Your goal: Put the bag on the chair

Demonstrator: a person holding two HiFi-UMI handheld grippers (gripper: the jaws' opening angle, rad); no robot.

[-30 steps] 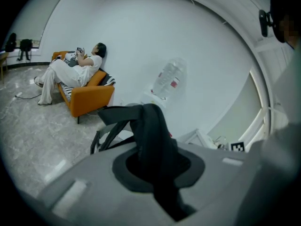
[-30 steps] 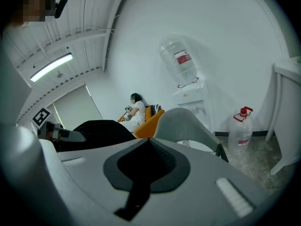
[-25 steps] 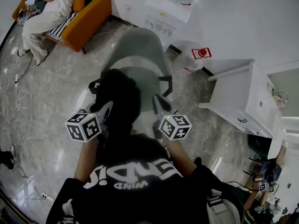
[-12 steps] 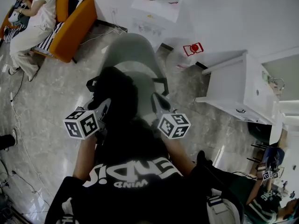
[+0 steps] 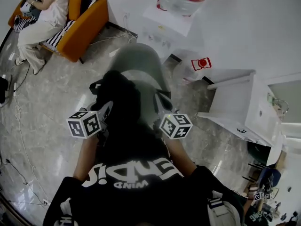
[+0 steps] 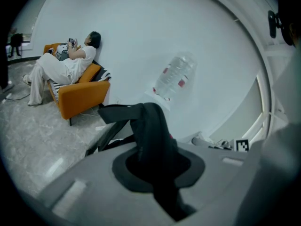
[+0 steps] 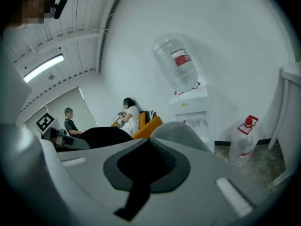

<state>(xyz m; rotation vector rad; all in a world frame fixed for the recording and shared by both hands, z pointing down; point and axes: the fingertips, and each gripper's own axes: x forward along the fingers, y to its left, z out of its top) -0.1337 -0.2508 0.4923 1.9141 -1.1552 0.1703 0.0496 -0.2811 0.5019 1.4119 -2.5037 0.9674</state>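
I am holding both claws out level with each other just ahead of my chest. My left claw (image 6: 150, 155) is gripping the black bag (image 6: 151, 126): its jaws are clamping a fold of the fabric, and a strap is trailing off to the left. My right claw (image 7: 148, 161) is closing on a black woven strip that I take for part of the same bag. The bag is hanging between the two claws, over the left part of the seat of the grey chair (image 5: 141, 62); I cannot tell if it is touching the seat. Past the chair, a water dispenser (image 7: 192, 108) is carrying an upturned bottle (image 7: 176, 62) against the white wall. Further left, a person (image 5: 44, 18) is sitting on an orange sofa (image 5: 89, 22).
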